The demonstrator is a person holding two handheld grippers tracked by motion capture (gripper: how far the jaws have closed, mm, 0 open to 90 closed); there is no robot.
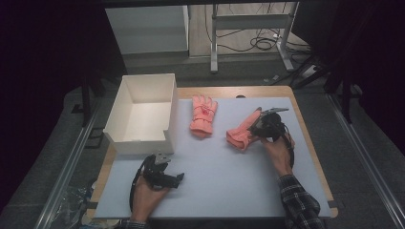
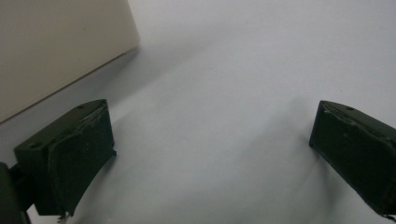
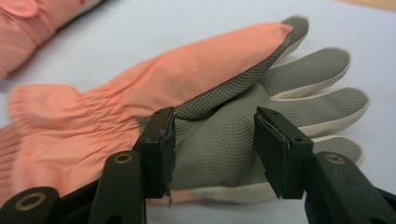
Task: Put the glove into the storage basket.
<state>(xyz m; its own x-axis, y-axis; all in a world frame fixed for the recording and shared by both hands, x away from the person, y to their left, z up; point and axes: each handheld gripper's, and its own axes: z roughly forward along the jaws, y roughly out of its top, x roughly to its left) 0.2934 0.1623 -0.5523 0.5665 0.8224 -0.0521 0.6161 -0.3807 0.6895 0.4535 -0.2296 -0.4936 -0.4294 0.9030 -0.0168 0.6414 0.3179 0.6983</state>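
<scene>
Now the right gripper (image 3: 212, 151) has its jaws apart, straddling a glove (image 3: 205, 116); closing comes next, probably. Left gripper (image 2: 210, 158) jaws apart, empty.

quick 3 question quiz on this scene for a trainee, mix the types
1. True or false: the left gripper holds a glove.
2. The right gripper has its jaws either side of which part of the near glove? A) cuff B) grey palm C) thumb tip
3. What sits left of the far glove on the table?

Key
1. False: its jaws stand open over bare table.
2. B
3. The white box, open on top.
</scene>
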